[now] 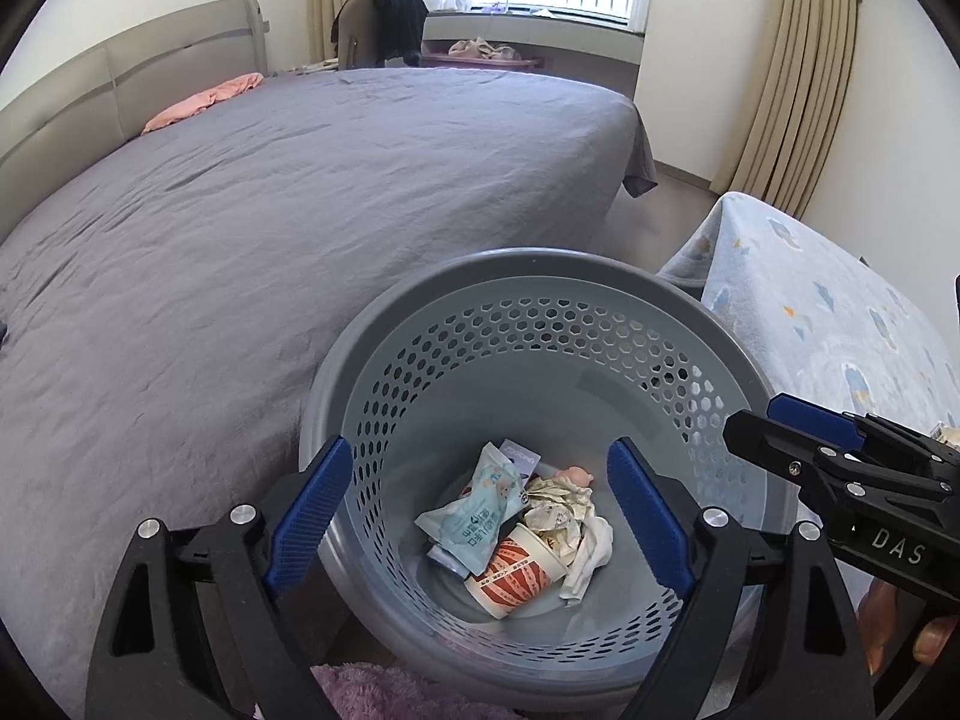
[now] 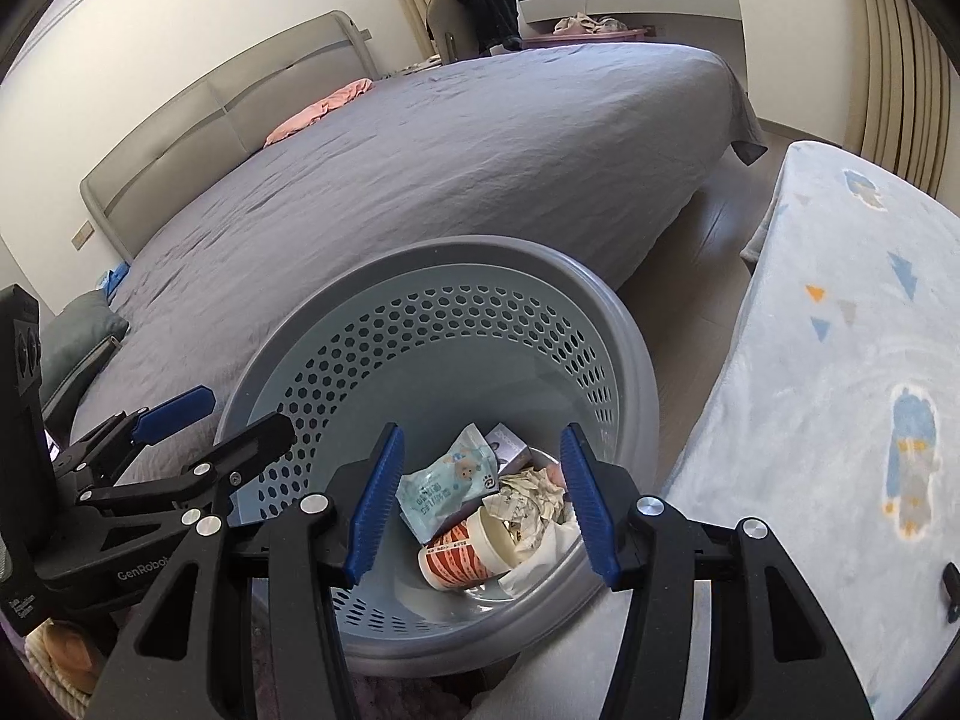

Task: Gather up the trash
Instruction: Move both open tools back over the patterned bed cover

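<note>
A grey perforated waste basket (image 1: 540,276) stands on the floor beside the bed; it also shows in the right wrist view (image 2: 456,258). Inside lie a light-blue wrapper (image 1: 474,510), a red-and-white paper cup (image 1: 513,570), crumpled paper (image 1: 555,507) and a white tissue (image 1: 591,558). The same wrapper (image 2: 441,486), cup (image 2: 465,555) and paper (image 2: 528,495) show in the right wrist view. My left gripper (image 1: 480,516) is open and empty above the basket. My right gripper (image 2: 483,501) is open and empty above it too. The right gripper (image 1: 780,426) reaches in from the right in the left view.
A large bed with a grey sheet (image 1: 270,228) lies left of and behind the basket. A surface under a light-blue patterned blanket (image 2: 840,390) lies to the right. A purple fuzzy rug (image 1: 384,690) lies under the basket. A chair (image 1: 384,24) and curtains (image 1: 792,72) stand at the far side.
</note>
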A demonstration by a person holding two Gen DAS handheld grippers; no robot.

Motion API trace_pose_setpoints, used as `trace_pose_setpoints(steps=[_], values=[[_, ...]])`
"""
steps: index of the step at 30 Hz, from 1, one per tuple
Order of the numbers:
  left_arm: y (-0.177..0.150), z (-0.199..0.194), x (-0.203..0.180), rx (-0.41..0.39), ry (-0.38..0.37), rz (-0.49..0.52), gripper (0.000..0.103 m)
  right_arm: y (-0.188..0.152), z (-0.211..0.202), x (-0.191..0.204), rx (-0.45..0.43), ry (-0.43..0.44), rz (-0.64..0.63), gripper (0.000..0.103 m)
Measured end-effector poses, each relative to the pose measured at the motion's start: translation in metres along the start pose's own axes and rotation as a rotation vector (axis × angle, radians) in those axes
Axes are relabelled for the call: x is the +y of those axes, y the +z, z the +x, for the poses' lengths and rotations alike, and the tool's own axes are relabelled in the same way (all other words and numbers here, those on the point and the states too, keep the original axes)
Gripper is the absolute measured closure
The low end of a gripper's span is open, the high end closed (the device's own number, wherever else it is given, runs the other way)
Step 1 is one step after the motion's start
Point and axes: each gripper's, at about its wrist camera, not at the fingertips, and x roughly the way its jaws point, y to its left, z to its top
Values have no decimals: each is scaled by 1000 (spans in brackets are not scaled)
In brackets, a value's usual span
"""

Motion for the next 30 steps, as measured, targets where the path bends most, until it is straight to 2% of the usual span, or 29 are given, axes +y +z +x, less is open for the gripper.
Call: trace_pose_setpoints(steps=[10,20,26,30], values=[[-7,-20,-10,-15,4,14,12,-11,-24,-10,-21,-22,36,51],[-24,-31,-41,12,-47,67,11,-35,-63,-35,-59,-83,101,46],[-34,-37,-71,29,-100,96,11,-58,-102,-68,-89,-170,144,43],[-39,-42,-94,35,-122,132,11,-77,-134,-103,-105,-253,201,42]])
